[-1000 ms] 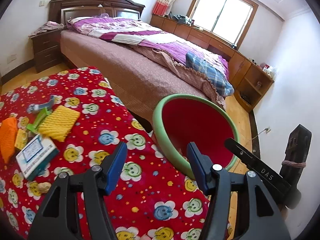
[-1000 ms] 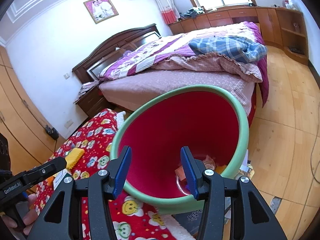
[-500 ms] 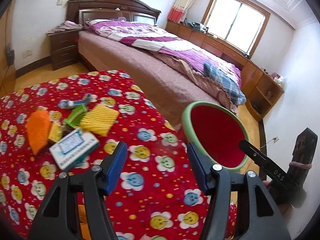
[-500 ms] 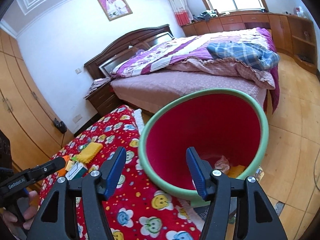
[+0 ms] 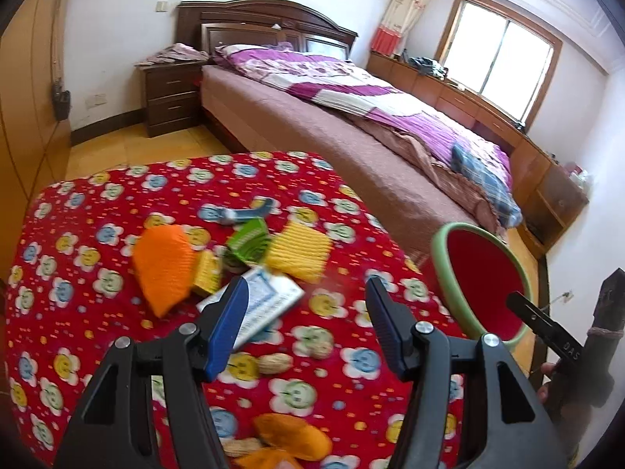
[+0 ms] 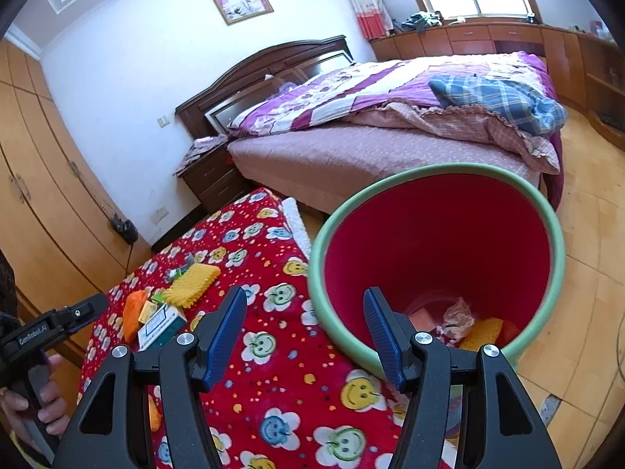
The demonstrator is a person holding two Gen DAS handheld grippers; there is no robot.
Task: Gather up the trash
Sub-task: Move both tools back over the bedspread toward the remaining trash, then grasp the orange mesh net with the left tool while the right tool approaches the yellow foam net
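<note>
Trash (image 5: 250, 269) on the table (image 5: 97, 312) looks light and crushable; pinch the white box (image 5: 265, 305) across its long edges; left claw (image 5: 304, 322) spread, empty

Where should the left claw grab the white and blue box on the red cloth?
Probably across the white and blue box by its two long edges, coming down from above. It lies flat and slim on the red cloth, its near end free; the yellow packet crowds its far corner. The left claw is open above it.

Black gripper (image 5: 306, 308), blue pads (image 5: 230, 314)
</note>
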